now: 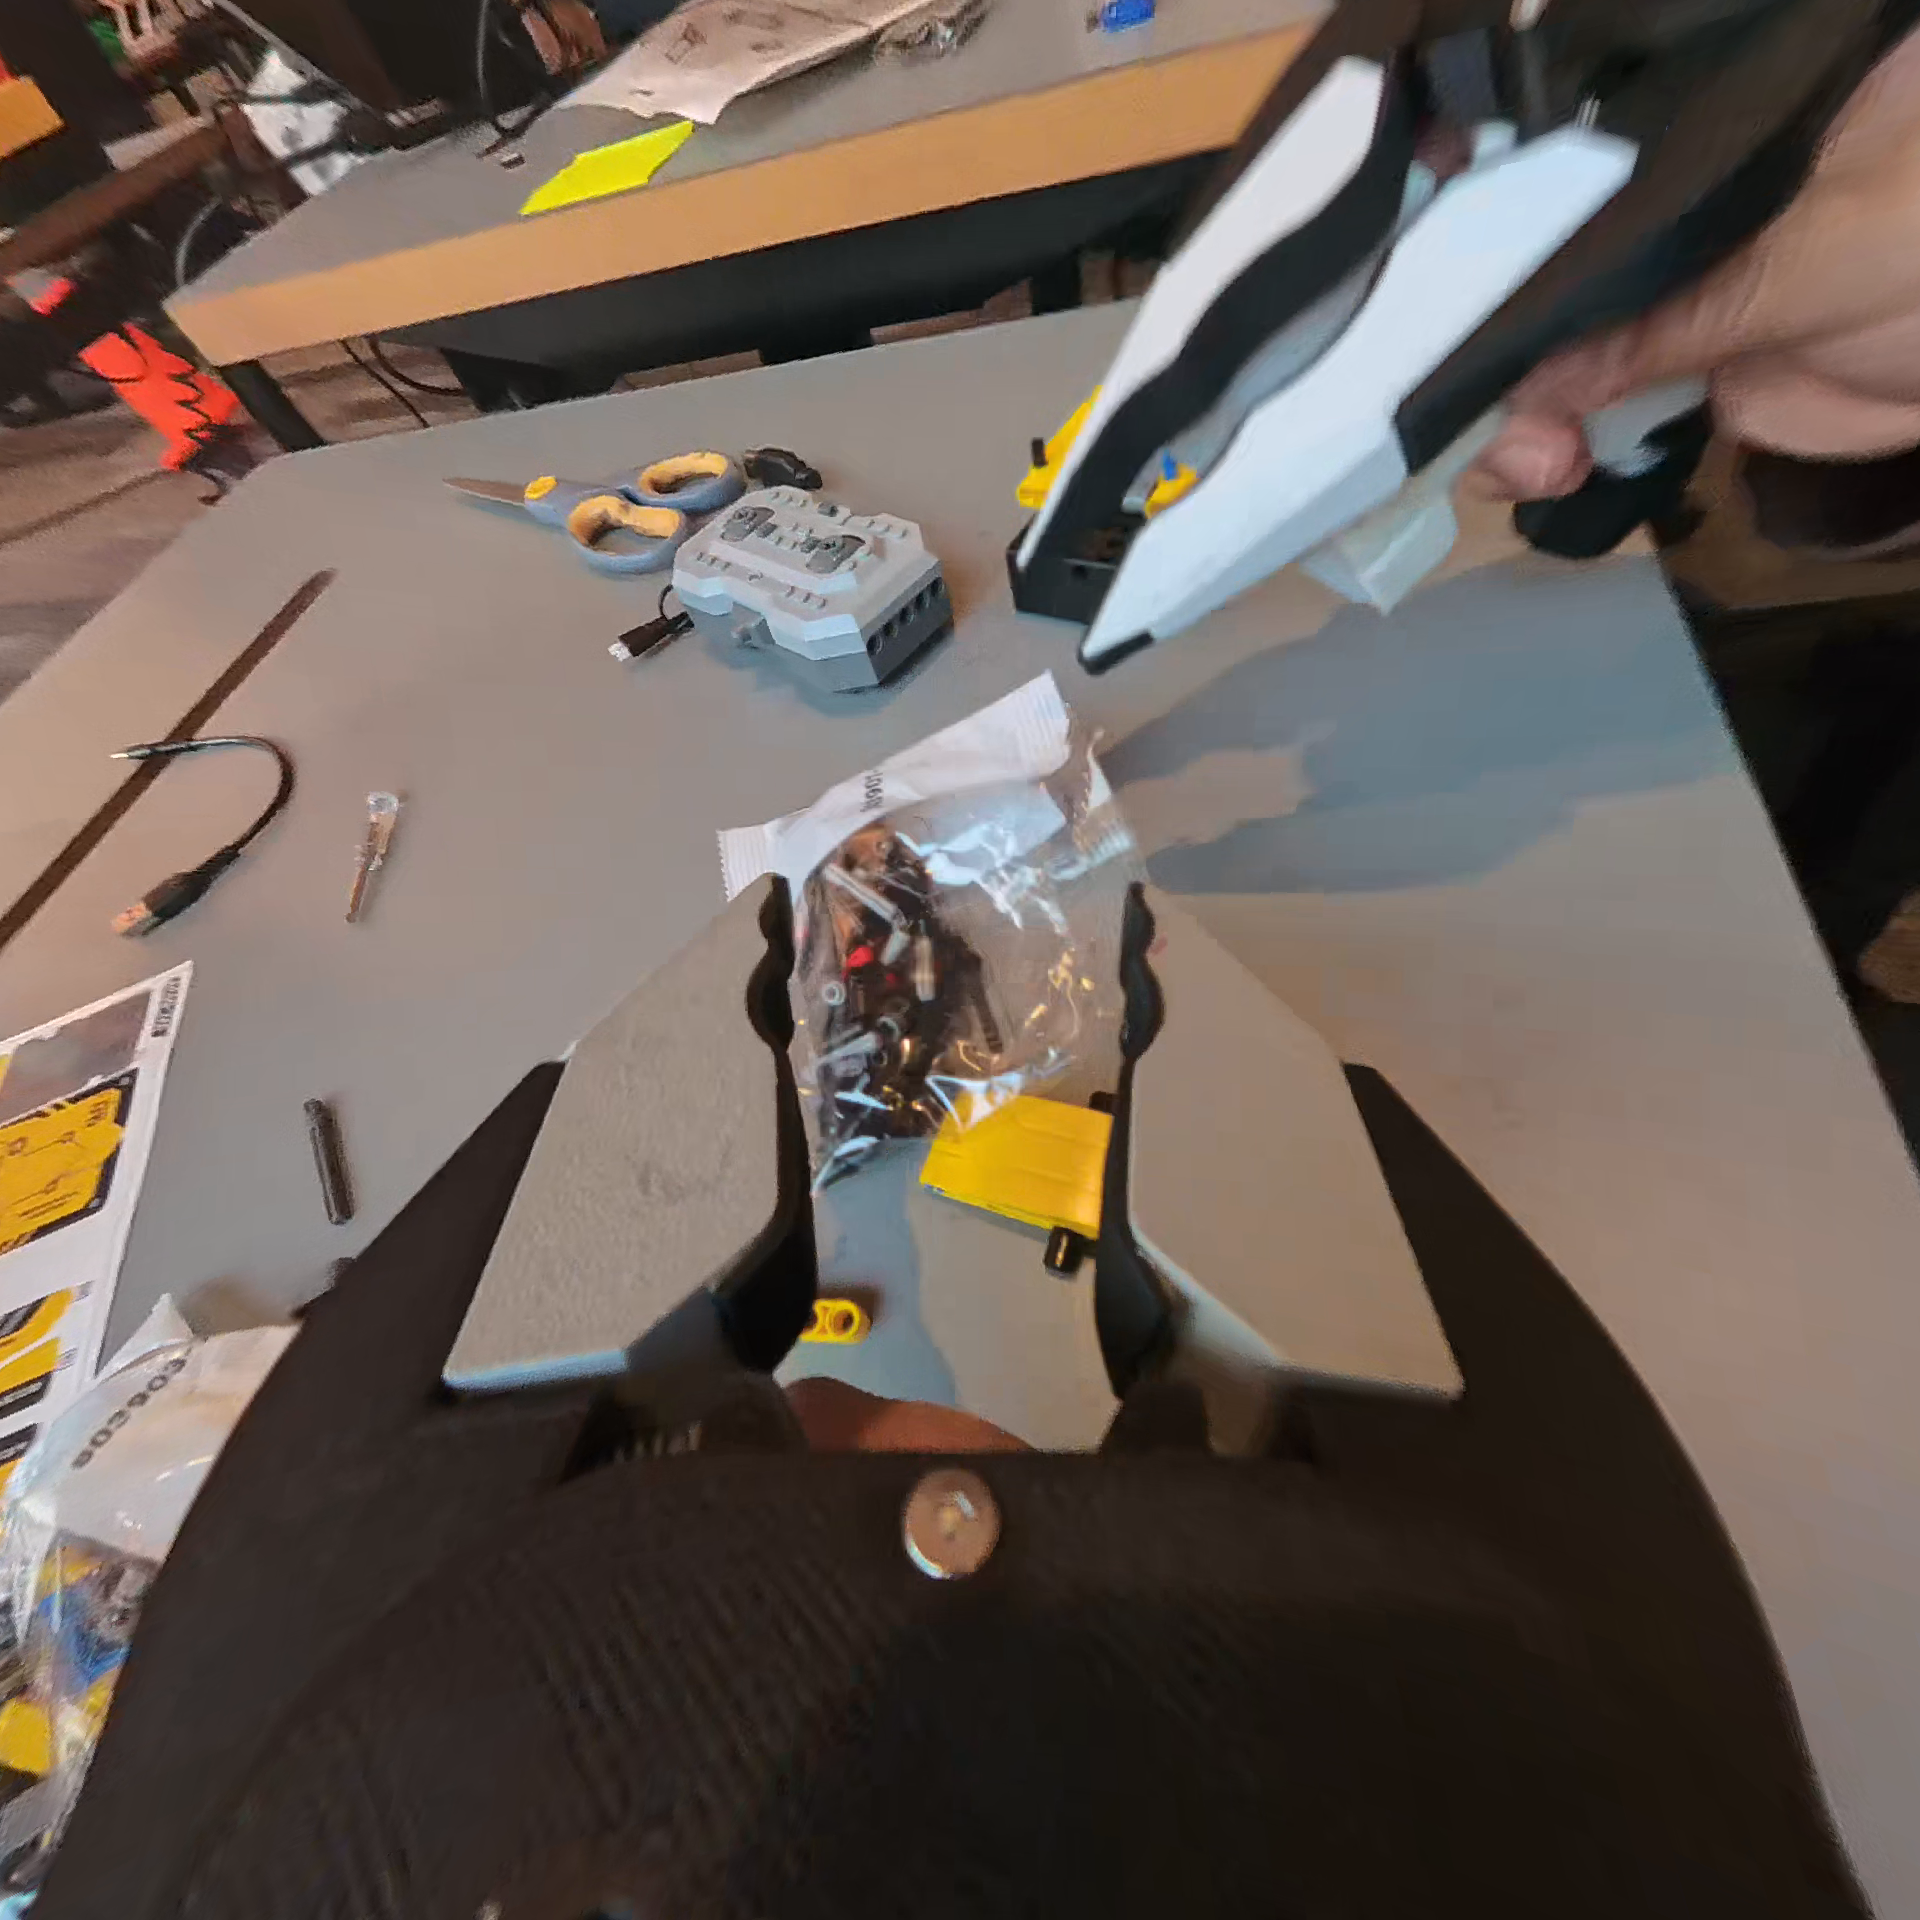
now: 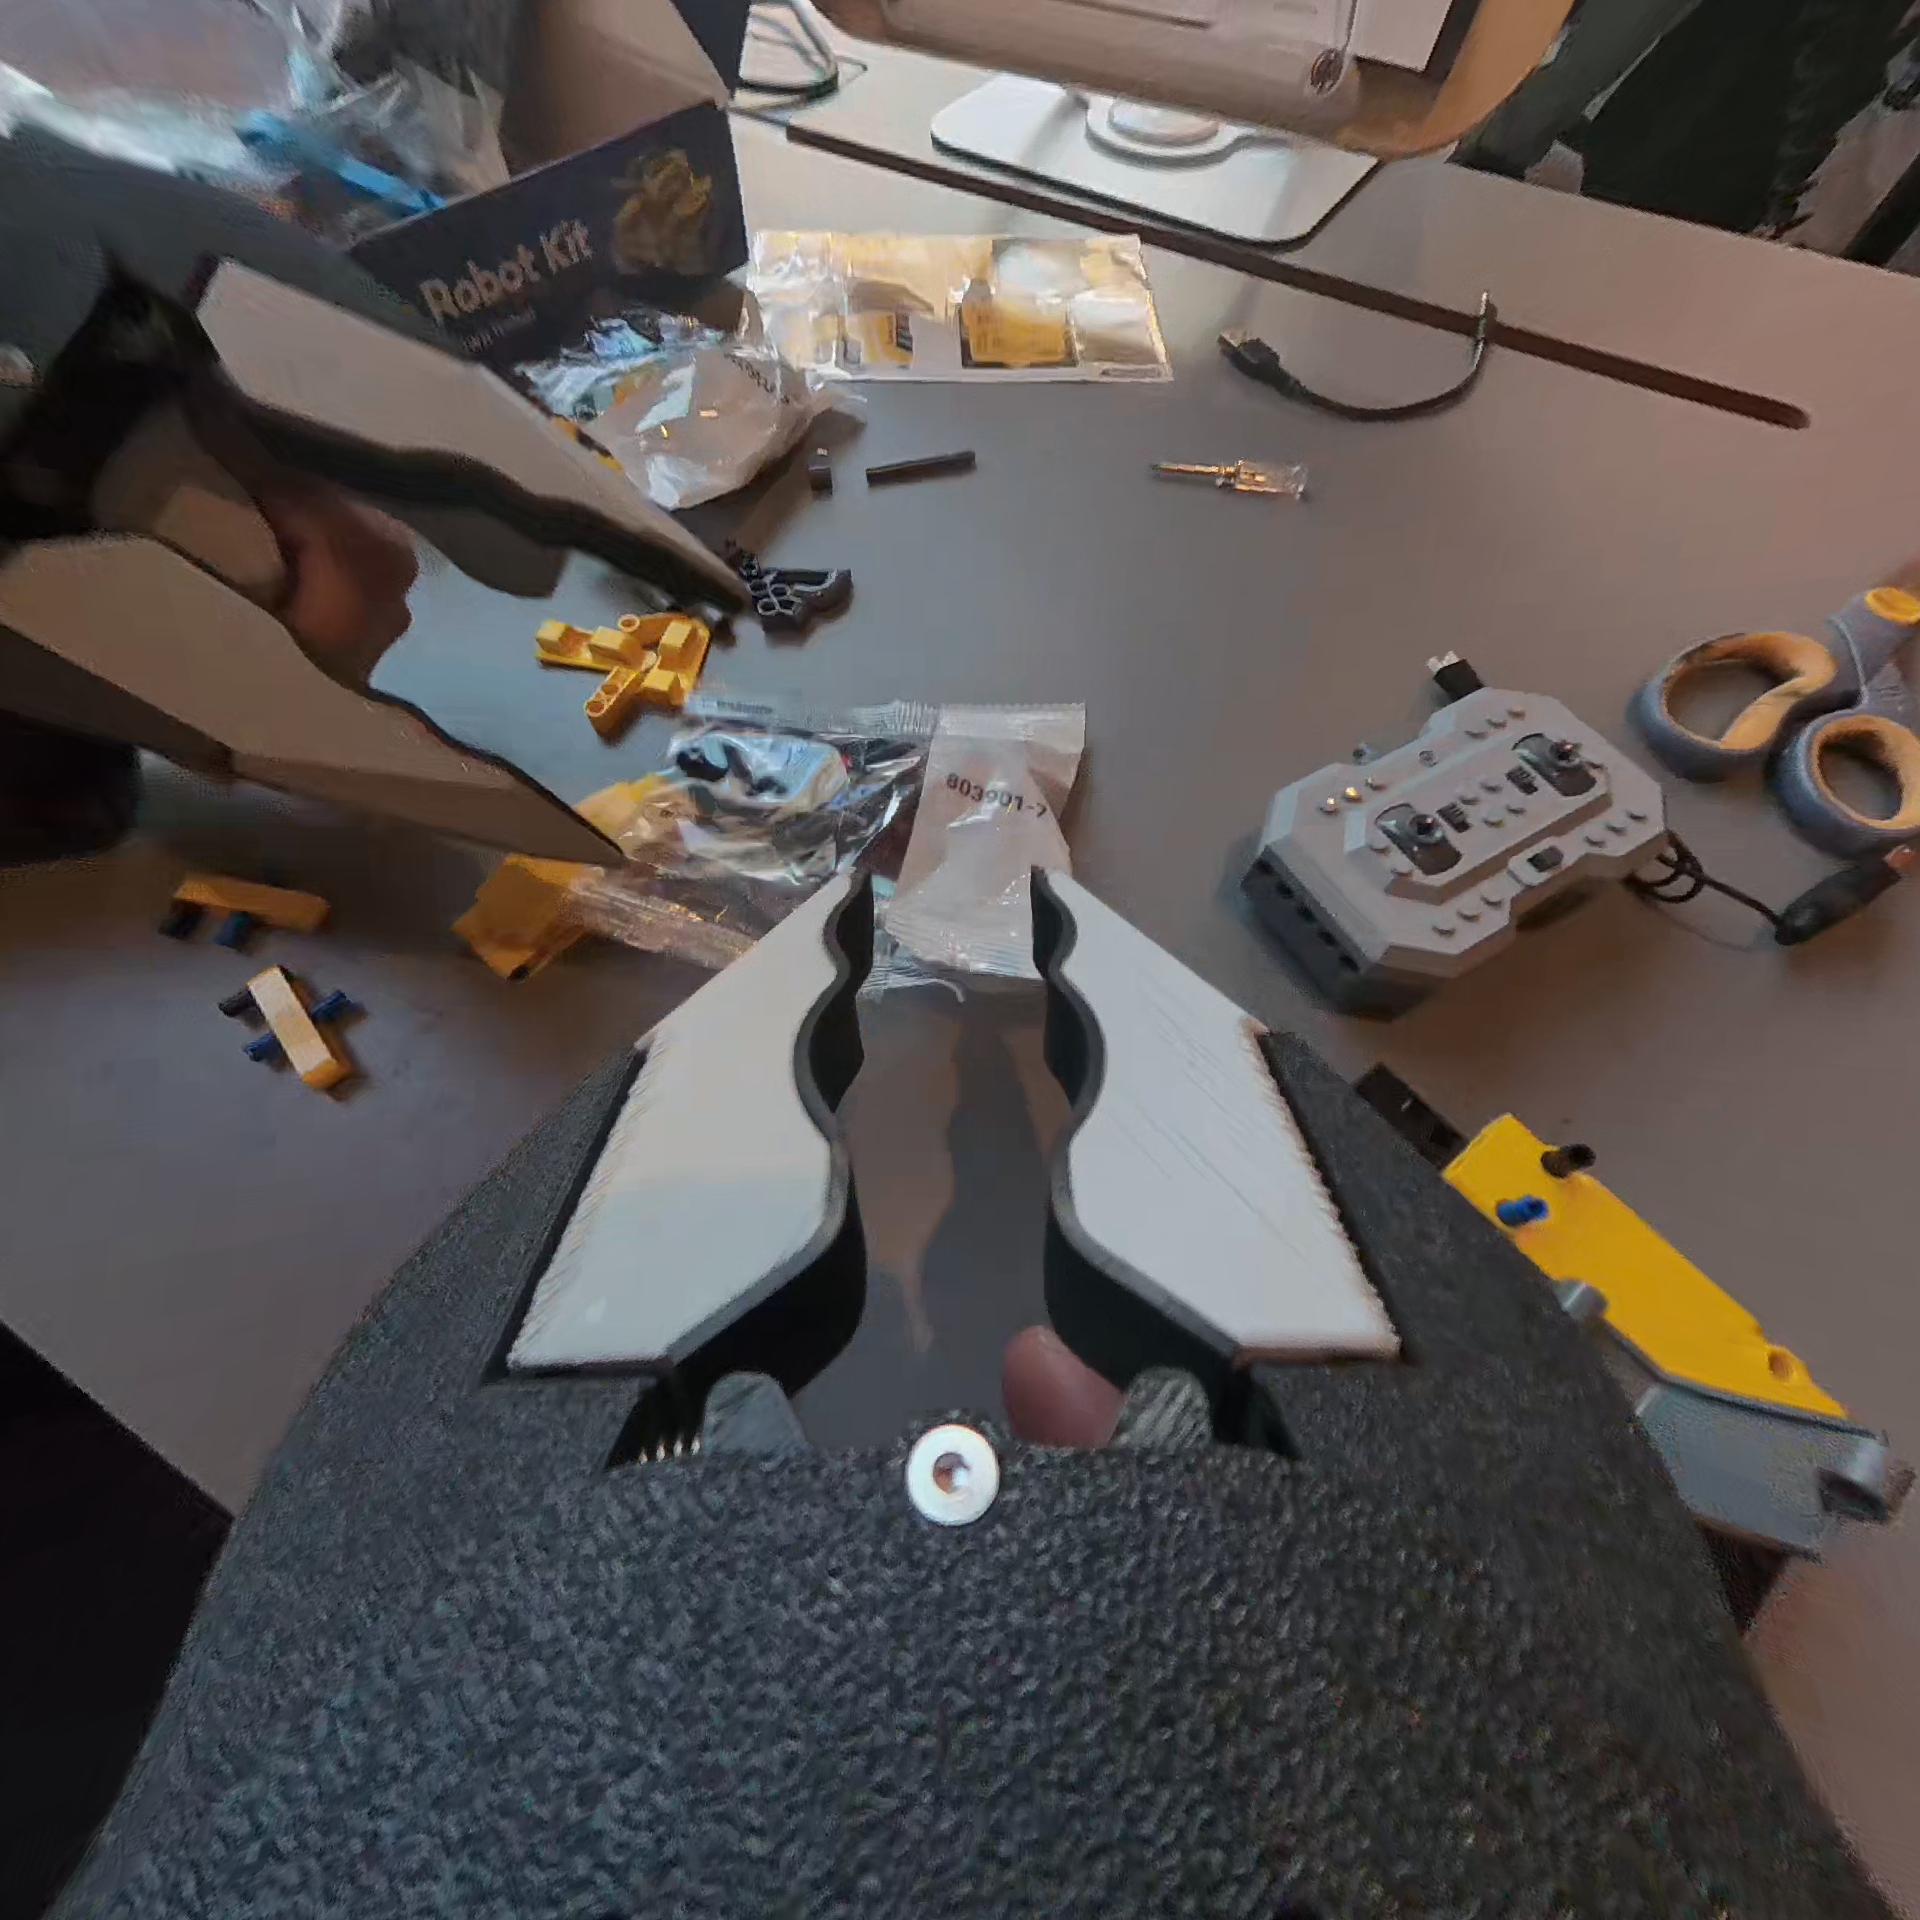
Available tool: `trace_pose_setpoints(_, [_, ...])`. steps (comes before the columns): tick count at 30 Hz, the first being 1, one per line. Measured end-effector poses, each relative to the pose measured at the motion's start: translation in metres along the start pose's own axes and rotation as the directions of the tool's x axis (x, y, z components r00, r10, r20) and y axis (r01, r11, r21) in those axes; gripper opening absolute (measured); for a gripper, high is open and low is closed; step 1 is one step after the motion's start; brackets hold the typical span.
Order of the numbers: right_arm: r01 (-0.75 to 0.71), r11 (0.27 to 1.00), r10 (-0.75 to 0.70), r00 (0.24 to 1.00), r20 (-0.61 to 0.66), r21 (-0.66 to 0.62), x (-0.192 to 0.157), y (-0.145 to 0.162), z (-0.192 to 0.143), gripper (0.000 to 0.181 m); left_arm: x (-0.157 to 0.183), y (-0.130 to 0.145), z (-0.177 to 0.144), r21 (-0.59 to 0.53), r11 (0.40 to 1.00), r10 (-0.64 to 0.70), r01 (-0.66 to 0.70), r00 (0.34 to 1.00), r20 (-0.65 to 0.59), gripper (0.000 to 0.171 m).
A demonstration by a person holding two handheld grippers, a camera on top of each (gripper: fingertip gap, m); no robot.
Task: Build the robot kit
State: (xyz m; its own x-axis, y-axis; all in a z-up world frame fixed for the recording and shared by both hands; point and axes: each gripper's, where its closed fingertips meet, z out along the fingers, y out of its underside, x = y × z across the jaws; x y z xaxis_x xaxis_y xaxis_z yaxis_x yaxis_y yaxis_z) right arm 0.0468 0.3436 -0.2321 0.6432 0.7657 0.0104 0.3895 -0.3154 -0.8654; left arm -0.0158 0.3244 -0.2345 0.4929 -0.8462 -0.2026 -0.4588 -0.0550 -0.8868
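Left gripper (image 1: 951,899), jaws wide, frames a clear bag of small parts (image 1: 935,977) on the grey table (image 1: 1455,1039), a yellow block (image 1: 1023,1164) just beside the bag. Right gripper (image 2: 951,888), jaws narrowly parted and empty, points at the bag's white end. Grey control box (image 2: 1455,862) and scissors (image 2: 1787,727) lie to the right.

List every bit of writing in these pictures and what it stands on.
I will not copy wording; here is where it stands.
Dark box: pale printed lettering.
Clear parts bag: a dark number on its white strip.
Sticker sheet: small print, blurred.
Second bag: dark digits, blurred.
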Motion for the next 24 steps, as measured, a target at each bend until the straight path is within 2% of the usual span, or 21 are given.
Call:
trace_pose_setpoints(2, [0.003, 1.0, -0.003, 1.0, 0.008, -0.01, -0.008, 0.007, 0.0, 0.028, -0.002, -0.004, -0.011, 0.023, 0.998, -0.057, 0.059, 0.997, -0.054, 0.067])
trace_pose_setpoints(6, [-0.02, 0.999, 0.025, 0.995, 0.097, -0.045, -0.033, 0.02, 0.003, 0.019, -0.018, -0.009, -0.029, 0.065, 0.976, -0.198, 0.206, 0.974, -0.111, 0.067])
trace_pose_setpoints(9, [-0.04, 0.993, 0.053, 0.992, 0.116, -0.11, -0.039, 0.035, 0.016, 0.019, -0.032, 0.002, -0.029, 0.03, 0.957, -0.286, 0.29, 0.954, -0.096, 0.063])
trace_pose_setpoints(13, [-0.077, 0.993, 0.085, 0.993, 0.081, -0.094, -0.03, 0.03, 0.028, 0.02, -0.043, 0.027, -0.018, -0.073, 0.915, -0.4, 0.397, 0.916, -0.03, 0.05])
trace_pose_setpoints(16, [-0.16, 0.985, 0.167, 0.979, 0.117, -0.07, -0.031, 0.022, 0.032, 0.037, -0.04, 0.043, -0.01, -0.151, 0.902, -0.41, 0.404, 0.912, -0.007, 0.043])
trace_pose_setpoints(20, [-0.333, 0.941, 0.337, 0.908, 0.249, -0.058, -0.04, 0.012, 0.032, 0.04, -0.028, 0.064, -0.001, -0.269, 0.896, -0.369, 0.354, 0.929, -0.006, 0.034])
trace_pose_setpoints(24, [-0.388, 0.917, 0.398, 0.876, 0.271, -0.091, -0.034, 0.01, 0.04, 0.041, -0.01, 0.064, 0.004, -0.301, 0.905, -0.334, 0.301, 0.94, -0.065, 0.025])
